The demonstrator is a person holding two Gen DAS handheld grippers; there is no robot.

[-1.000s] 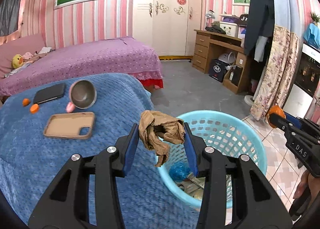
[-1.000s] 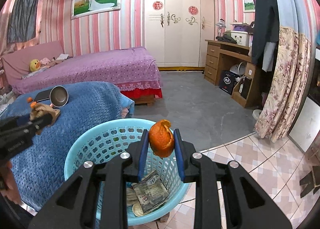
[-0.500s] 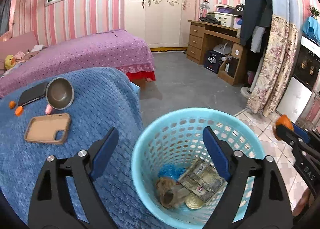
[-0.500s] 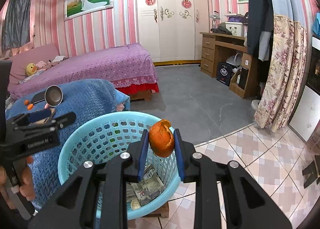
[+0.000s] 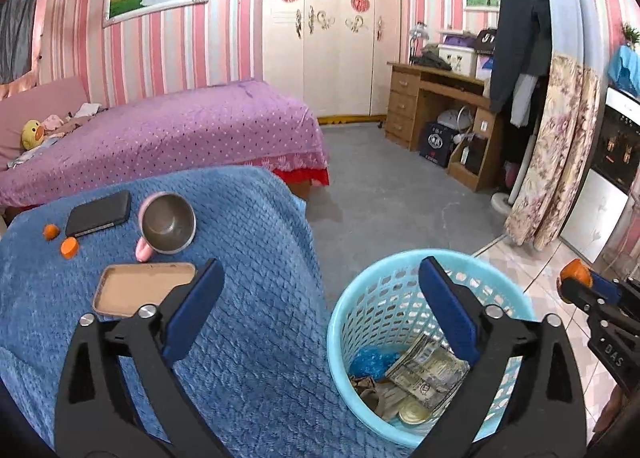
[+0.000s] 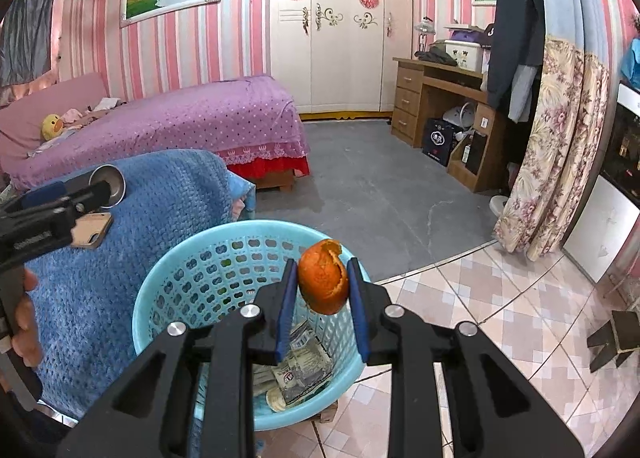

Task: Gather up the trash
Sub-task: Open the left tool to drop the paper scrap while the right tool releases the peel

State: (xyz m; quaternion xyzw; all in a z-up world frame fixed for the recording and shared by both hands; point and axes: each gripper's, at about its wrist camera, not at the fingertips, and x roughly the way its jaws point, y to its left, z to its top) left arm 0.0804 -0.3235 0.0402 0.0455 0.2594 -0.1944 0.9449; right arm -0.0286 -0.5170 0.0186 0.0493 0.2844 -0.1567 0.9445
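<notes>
Pink-striped walls, a white wardrobe (image 5: 338, 30) and a purple bed (image 5: 168, 138) lie behind a blue blanket (image 5: 260, 298) and the light-blue basket (image 6: 180, 278) on the tiled floor. With nothing between its fingers, the left gripper (image 5: 320, 306) has just been opening its jaws and now stands wide above the blanket edge and basket, where a banknote (image 5: 428, 374), a crumpled brown paper (image 5: 370, 384) and a blue wrapper (image 5: 372, 358) lie. Clenched on an orange peel (image 6: 323, 283), the right gripper (image 6: 322, 298) holds it over the basket's rim; its side reads "DAS", other printing too small to read.
</notes>
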